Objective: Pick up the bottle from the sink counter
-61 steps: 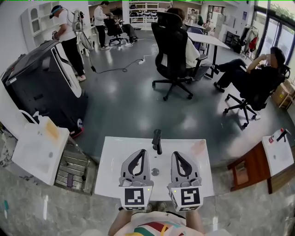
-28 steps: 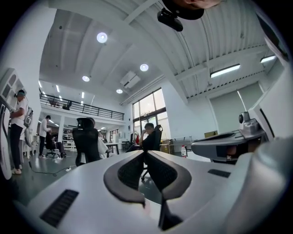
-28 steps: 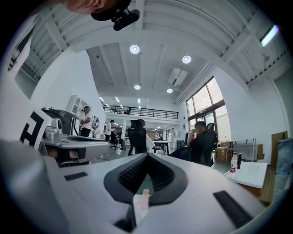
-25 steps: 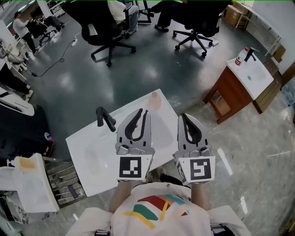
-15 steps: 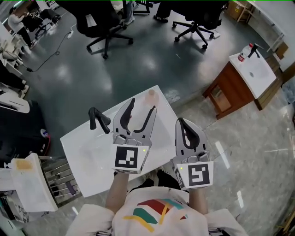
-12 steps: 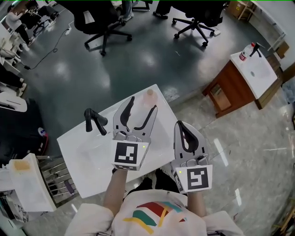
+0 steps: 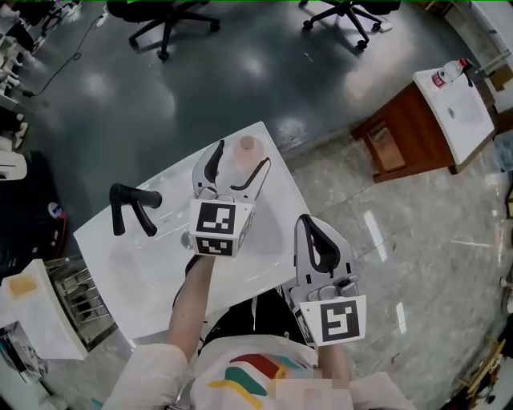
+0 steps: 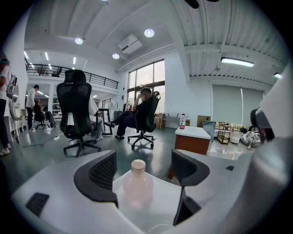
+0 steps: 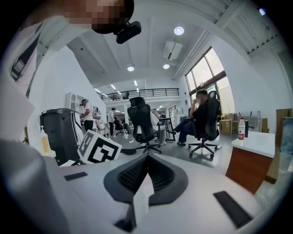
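Observation:
A pale pink translucent bottle (image 7: 247,145) stands upright near the far right corner of the white sink counter (image 7: 160,272). My left gripper (image 7: 240,162) reaches over the counter, and its jaws are opening. In the left gripper view the bottle (image 8: 136,186) stands between the two fingertips (image 8: 103,176), with a gap on each side and no pad touching it. My right gripper (image 7: 309,225) hangs shut and empty beside the counter's right edge, nearer my body. In the right gripper view its jaws (image 9: 146,176) meet with nothing between them.
A black faucet (image 7: 131,210) rises at the counter's left. A brown cabinet with a second white sink (image 7: 453,112) and a red-capped bottle (image 7: 446,75) stands on the floor to the far right. Office chairs (image 7: 164,16) stand beyond. A white bin (image 7: 32,308) sits at left.
My left gripper has gone from shut to open and moved forward until the bottle stands between its jaws. The right gripper stayed shut and dropped back toward my body.

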